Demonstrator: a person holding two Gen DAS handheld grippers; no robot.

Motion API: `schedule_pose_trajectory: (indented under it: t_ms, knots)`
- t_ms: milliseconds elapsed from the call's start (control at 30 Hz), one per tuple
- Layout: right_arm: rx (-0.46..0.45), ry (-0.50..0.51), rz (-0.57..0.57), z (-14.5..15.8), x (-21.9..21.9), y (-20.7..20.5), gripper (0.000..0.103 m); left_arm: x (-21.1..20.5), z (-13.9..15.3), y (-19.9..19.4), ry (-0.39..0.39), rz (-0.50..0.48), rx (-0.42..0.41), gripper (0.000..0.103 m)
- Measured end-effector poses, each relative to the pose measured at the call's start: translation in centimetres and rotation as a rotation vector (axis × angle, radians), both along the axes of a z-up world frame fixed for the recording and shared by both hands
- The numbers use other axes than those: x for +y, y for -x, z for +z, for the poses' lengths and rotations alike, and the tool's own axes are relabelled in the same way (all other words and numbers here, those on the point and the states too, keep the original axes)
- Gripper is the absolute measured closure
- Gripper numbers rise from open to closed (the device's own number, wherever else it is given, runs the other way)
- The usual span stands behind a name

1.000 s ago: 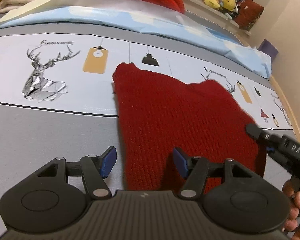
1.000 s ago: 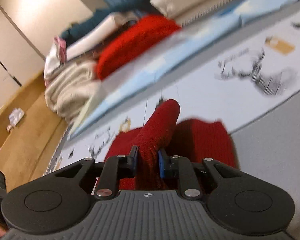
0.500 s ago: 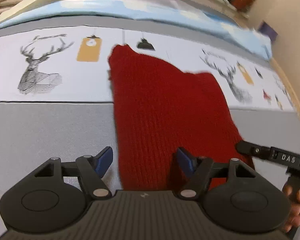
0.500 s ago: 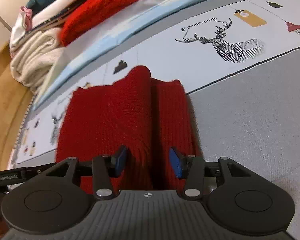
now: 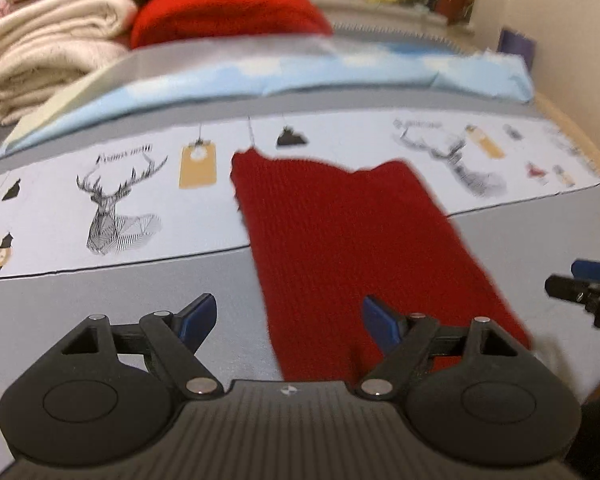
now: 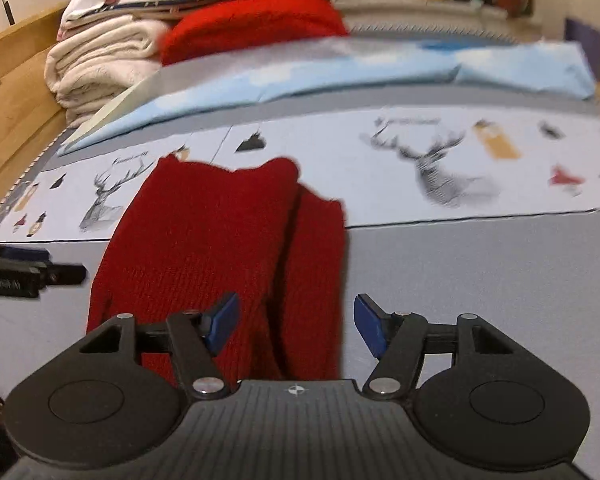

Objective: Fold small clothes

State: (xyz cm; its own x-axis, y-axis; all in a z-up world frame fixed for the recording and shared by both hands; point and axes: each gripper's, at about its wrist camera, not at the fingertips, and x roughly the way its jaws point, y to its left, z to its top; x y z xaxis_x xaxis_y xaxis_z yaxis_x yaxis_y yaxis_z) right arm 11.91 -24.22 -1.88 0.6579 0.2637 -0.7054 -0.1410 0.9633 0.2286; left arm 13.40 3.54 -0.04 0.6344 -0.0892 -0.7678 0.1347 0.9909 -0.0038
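The right gripper (image 6: 296,322) has released the dark red knitted garment (image 6: 216,236), jaws just opened, gripping nothing. The left gripper (image 5: 288,318) is also wide open and empty. The garment's near edge is hidden behind both tools.

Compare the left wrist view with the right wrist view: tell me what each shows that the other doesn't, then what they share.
Only the left wrist view shows the left gripper head-on, jaws open, nothing between the pads.

Only the right wrist view shows the folded-over flap along the garment's right side, and the right gripper head-on, jaws just opened, clear of the knit.

Both show the red knit garment lying on the printed bedsheet, and the stacked blankets behind.
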Motion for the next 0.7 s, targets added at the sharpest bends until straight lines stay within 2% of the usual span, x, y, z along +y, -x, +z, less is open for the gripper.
schedule_pose_trajectory:
  t_ms: [100, 200, 367, 500, 633, 700]
  knots:
    - [-0.033, 0.062, -0.045, 1.6, -0.4, 3.0, 0.032, -0.3, 2.0, 3.8, 0.048, -0.002, -0.067, 0.018]
    - [-0.063, 0.085, -0.086, 2.8, -0.8, 5.6, 0.031, -1.2, 2.8, 7.7, 0.038, 0.008, -0.134, 0.018]
    - [-0.102, 0.135, -0.087, 4.1, -0.4, 9.5, 0.025, -2.9, 2.8, 13.4, 0.074, 0.034, -0.164, 0.018]
    - [-0.116, 0.127, -0.084, 4.4, -0.3, 12.0, 0.024, -3.8, 1.1, 16.2, 0.104, 0.105, -0.147, 0.017]
    - [-0.116, 0.095, -0.085, 3.8, -0.2, 13.8, 0.022, -4.6, -1.7, 17.1, 0.037, 0.145, -0.081, 0.017]
    - [-0.120, 0.075, -0.075, 2.9, -0.1, 14.6, 0.022, -4.6, -2.2, 16.6, 0.050, 0.142, -0.064, 0.017]
